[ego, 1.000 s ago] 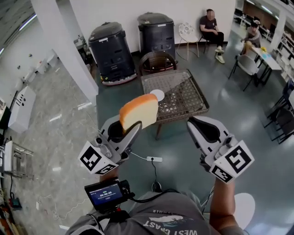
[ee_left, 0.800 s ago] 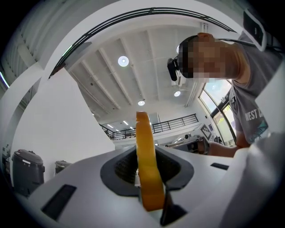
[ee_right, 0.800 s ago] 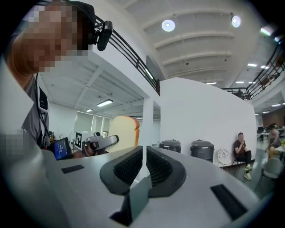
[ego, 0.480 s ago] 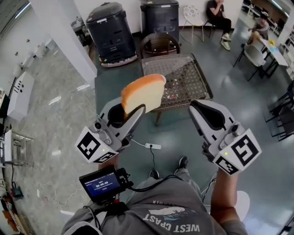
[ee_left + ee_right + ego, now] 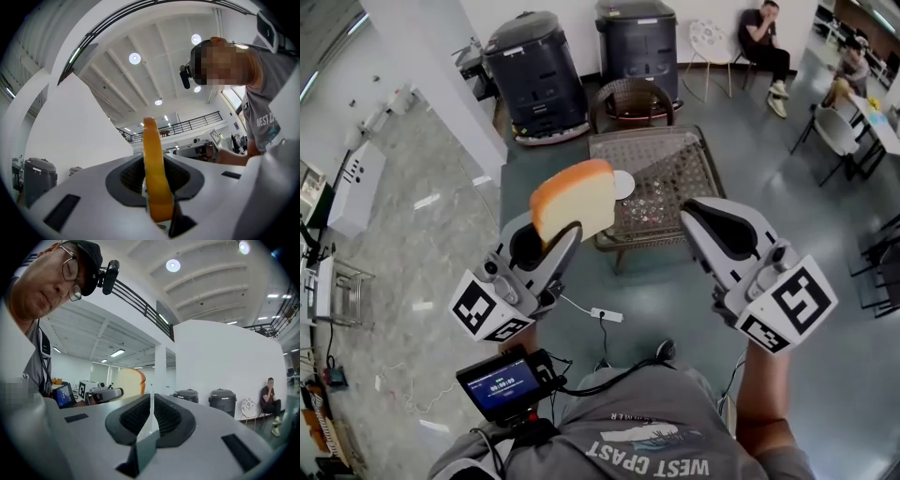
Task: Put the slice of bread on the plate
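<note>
A slice of bread (image 5: 574, 199) with an orange crust stands upright in my left gripper (image 5: 562, 236), which is shut on its lower edge. In the left gripper view the bread (image 5: 154, 178) shows edge-on between the pads. My right gripper (image 5: 701, 220) is held level to the right, shut with nothing in it; its pads (image 5: 161, 416) almost meet. From the right gripper view the bread (image 5: 127, 380) appears off to the left. A small white plate (image 5: 622, 185) lies on the wicker table (image 5: 675, 159) ahead, just beyond the bread.
Two dark bins (image 5: 539, 70) (image 5: 637, 42) and a wicker chair (image 5: 628, 98) stand behind the table. A white pillar (image 5: 431, 75) rises at the left. A power strip (image 5: 605, 314) with its cable lies on the floor. People sit at the back right (image 5: 766, 37).
Both grippers and the view have moved forward toward the wicker table, which now lies closer below the jaws. The bread stays gripped in the left gripper.
</note>
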A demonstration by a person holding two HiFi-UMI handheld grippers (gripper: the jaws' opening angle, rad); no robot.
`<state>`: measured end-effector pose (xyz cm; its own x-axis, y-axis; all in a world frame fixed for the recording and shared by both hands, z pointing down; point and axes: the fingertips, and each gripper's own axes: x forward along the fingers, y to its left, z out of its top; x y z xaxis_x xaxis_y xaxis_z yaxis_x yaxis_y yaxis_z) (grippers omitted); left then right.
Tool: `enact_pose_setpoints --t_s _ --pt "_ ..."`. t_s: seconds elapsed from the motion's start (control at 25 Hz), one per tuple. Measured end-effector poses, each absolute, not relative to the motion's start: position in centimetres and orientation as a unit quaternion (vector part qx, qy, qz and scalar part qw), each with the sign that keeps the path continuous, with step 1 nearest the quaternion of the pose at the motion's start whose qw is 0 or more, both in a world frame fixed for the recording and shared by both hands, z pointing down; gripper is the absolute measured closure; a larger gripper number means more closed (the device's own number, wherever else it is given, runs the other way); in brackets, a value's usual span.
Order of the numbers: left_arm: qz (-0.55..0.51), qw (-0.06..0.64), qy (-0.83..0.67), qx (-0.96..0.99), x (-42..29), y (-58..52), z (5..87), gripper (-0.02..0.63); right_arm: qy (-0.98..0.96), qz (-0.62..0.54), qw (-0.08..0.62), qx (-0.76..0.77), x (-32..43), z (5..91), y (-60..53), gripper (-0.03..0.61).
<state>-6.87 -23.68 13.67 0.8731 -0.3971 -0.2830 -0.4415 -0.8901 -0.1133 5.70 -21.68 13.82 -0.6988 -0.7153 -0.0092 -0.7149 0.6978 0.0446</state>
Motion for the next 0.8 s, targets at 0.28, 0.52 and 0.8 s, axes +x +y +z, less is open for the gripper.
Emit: enact_pose_setpoints --t_s 0.28,0.52,0.8 --pt "0.116 0.082 0.243 -0.96 -1.5 -27.1 14.2 0.517 -0.932 -0.01 0.0 0.362 10.8 14.7 -25.6 0.568" --pt "0.116 0.074 0.266 -0.954 1.2 -29.5 14.7 0.517 -0.938 -0.003 -0.009 0.346 13.5 15.0 -27.8 0.568" --pt "0.096 0.072 0.258 -0.959 0.7 -33.1 15.8 0.517 -0.936 0.017 -0.001 0.351 13.3 17.0 -31.3 0.568"
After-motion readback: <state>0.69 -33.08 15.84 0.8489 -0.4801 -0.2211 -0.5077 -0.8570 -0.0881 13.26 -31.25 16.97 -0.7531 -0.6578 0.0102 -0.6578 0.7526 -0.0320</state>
